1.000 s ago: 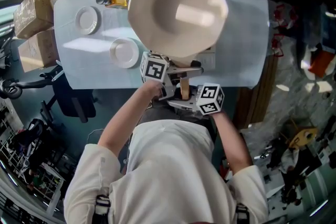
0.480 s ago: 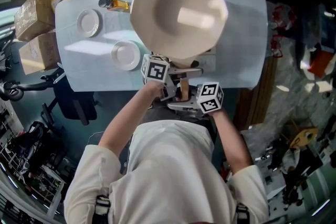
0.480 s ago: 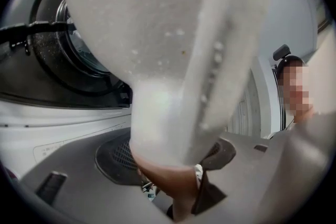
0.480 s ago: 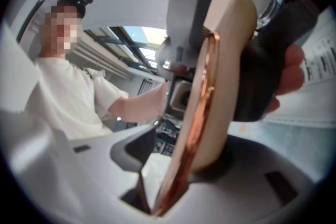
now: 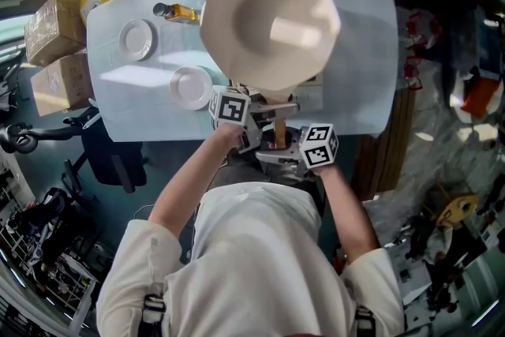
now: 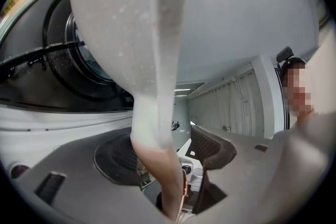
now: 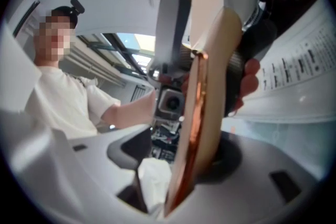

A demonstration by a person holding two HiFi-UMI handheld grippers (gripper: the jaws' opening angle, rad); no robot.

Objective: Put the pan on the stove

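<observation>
A cream pan [image 5: 268, 20] with a wooden handle [image 5: 278, 130] sits over the white stove [image 5: 313, 96] at the table's near edge. In the left gripper view its pale underside [image 6: 210, 13] fills the top, and a black burner ring [image 6: 79, 60] shows behind it. My left gripper [image 5: 264, 116] and right gripper [image 5: 274, 155] flank the handle from opposite sides. The jaws of both have just been opening. The handle [image 6: 160, 165] stands between the left gripper's [image 6: 168, 157] pads with a gap on the right. In the right gripper view the handle [image 7: 202, 113] runs between that gripper's [image 7: 184, 160] spread jaws.
On the pale blue table [image 5: 371, 51] left of the pan lie two white plates [image 5: 136, 38] [image 5: 190, 86] and a bottle [image 5: 177, 11]. Cardboard boxes [image 5: 51, 28] and an office chair [image 5: 110, 150] stand off the table's left side. A wooden cabinet edge [image 5: 379, 162] is at the right.
Both grippers' jaws have spread away from the handle. The pan has stayed where it was, and the hands have hardly moved.
</observation>
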